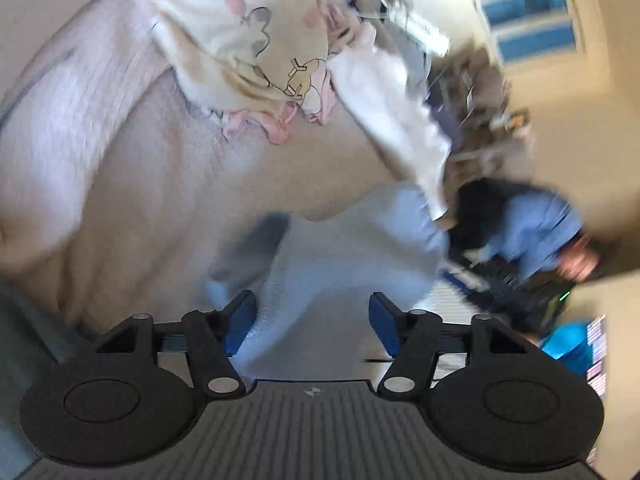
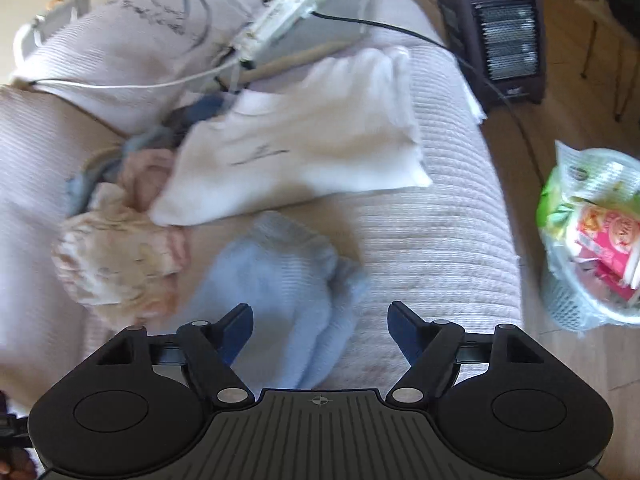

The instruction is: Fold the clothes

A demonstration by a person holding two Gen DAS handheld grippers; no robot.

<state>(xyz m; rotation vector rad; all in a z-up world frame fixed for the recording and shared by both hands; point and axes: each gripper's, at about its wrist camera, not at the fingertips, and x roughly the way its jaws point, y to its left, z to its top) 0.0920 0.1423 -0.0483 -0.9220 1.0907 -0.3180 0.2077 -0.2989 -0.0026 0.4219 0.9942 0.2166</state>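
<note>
Left tool: your left tool (image 1: 312, 312) stands released, its blue pads apart. The pale blue garment (image 1: 352, 256) runs up between them, but no pad presses on it.
Right tool: your right tool (image 2: 320, 324) is also released, jaws spread wide. The same pale blue garment (image 2: 288, 280) lies just ahead, nearer its left pad, not gripped.
Blue garment, place: it lies crumpled on the ribbed pinkish sofa cover (image 2: 432, 232), close in front of both tools.
Blue garment, direction: in the right wrist view its long axis runs from the tool up and slightly left, with a bunched fold on its right edge. In the left wrist view it runs from the tool up and to the right. The picture is blurred, so which end is which cannot be told.
Nearby clothes: a white garment (image 2: 304, 148) lies just beyond the blue one, long side slanting up to the right. A cream printed garment (image 2: 116, 260) sits bunched to the left, just beside the blue one. In the left wrist view the cream piece (image 1: 248, 44) shows cartoon prints.
Further off: a white power strip (image 2: 280, 16) with cables lies on the sofa back, a dark heater (image 2: 496, 28) stands on the floor, and a plastic bag of packets (image 2: 592, 232) is at the right.
Person: a blurred blue sleeve (image 1: 532, 232) shows at the right of the left wrist view.
</note>
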